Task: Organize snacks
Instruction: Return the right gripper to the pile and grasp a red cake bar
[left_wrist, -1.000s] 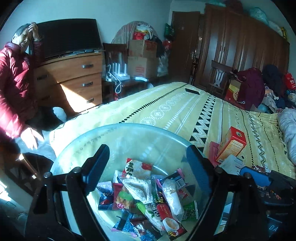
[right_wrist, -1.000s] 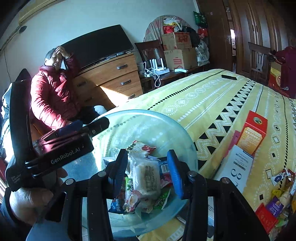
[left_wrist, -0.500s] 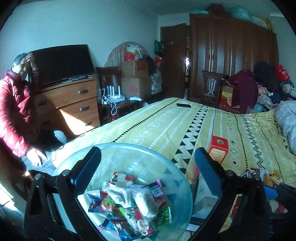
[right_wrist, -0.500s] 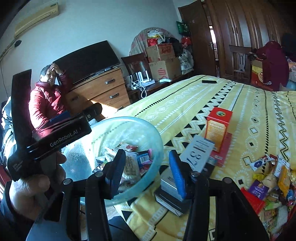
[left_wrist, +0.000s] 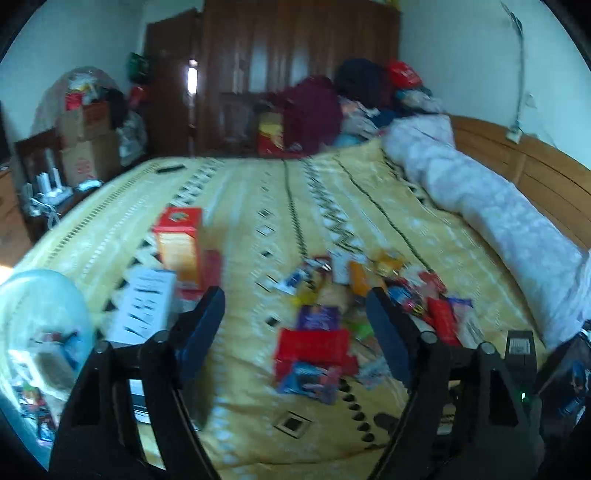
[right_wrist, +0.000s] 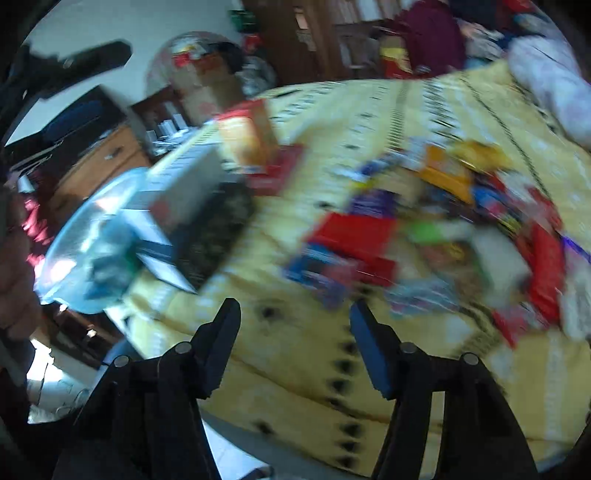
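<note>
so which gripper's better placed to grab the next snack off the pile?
Probably left. The left gripper is open and empty with the red packet framed between its fingers. The right gripper, also open and empty, frames bare bedspread; the snack pile lies up and to its right.

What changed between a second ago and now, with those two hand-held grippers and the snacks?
Both swung away from the glass bowl toward the loose snack pile on the bed. The right hand-held gripper let its white packet go and has been opening; the left hand-held gripper has been narrowing. Both are empty. The bowl and boxes stayed put.
</note>
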